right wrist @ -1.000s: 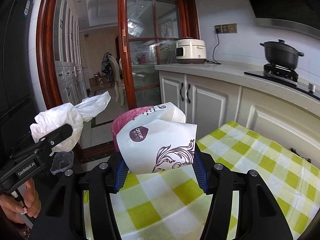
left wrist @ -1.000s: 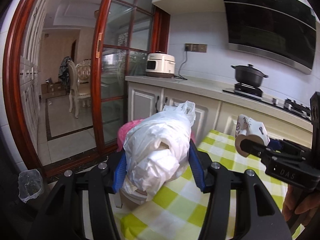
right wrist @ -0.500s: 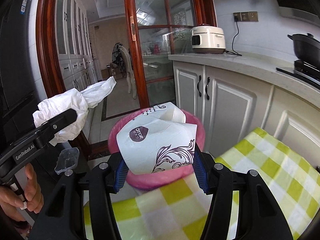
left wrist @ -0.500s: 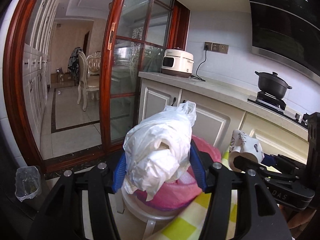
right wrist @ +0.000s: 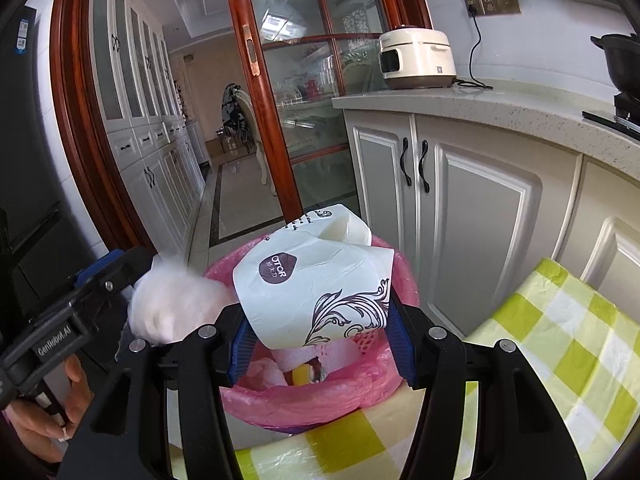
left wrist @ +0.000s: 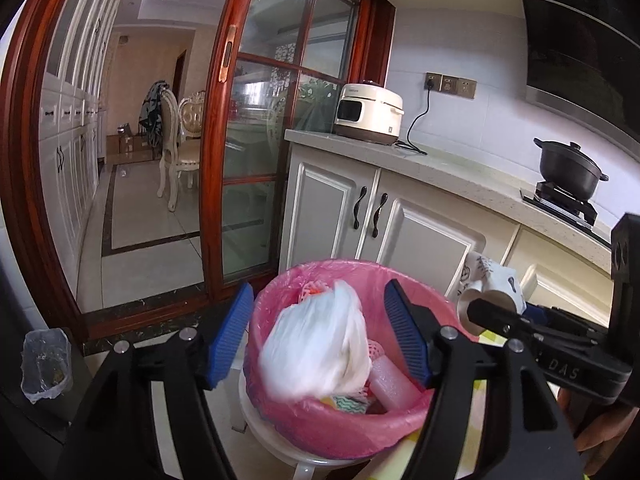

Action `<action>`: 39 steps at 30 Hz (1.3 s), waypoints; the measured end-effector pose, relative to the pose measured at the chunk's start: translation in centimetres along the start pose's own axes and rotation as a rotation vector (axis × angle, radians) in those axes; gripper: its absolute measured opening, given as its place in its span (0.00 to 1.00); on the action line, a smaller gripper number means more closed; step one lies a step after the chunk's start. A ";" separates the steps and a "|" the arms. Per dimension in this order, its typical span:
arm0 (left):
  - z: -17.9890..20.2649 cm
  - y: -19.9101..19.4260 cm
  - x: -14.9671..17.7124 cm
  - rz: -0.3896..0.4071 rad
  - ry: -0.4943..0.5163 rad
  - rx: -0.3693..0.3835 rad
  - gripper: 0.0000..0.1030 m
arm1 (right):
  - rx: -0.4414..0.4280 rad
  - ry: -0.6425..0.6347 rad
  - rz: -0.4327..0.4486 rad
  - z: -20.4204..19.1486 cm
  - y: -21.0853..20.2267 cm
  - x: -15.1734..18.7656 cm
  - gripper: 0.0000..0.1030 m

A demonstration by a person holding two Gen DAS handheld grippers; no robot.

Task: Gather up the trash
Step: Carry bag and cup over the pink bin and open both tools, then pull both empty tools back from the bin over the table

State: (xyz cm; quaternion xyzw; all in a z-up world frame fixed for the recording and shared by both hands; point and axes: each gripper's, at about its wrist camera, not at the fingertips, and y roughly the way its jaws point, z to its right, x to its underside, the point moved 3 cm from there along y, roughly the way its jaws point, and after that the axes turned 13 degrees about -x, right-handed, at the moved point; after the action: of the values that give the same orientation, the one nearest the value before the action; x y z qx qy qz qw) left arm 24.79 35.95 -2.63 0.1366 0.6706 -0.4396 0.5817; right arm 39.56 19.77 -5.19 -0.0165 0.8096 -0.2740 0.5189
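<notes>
Over the pink-lined bin, left jaws gape, white bag loose; right jaws pinch paper cup.

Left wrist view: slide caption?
Open left tongs release a white plastic bag over the pink-lined trash bin.

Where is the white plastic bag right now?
In the left wrist view, the white plastic bag is blurred between the open left gripper fingers, over the pink-lined trash bin, left of the right gripper.
</notes>
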 end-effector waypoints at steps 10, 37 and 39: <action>-1.0 -0.3 0.0 0.017 0.006 -0.034 0.66 | -0.018 -0.003 -0.021 0.6 1.8 -0.1 0.54; -2.0 -6.9 -0.7 0.084 0.039 -0.098 0.95 | 0.060 -0.037 0.044 -3.9 -4.8 -0.6 0.79; -2.1 -7.7 -0.8 0.080 0.044 -0.101 0.95 | 0.057 -0.040 0.042 -4.4 -5.8 -0.3 0.82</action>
State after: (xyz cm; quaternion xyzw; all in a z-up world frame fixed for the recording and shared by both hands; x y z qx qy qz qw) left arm 18.32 33.35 1.26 0.1432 0.6987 -0.3785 0.5900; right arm 34.44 16.84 -0.92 0.0100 0.7910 -0.2857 0.5409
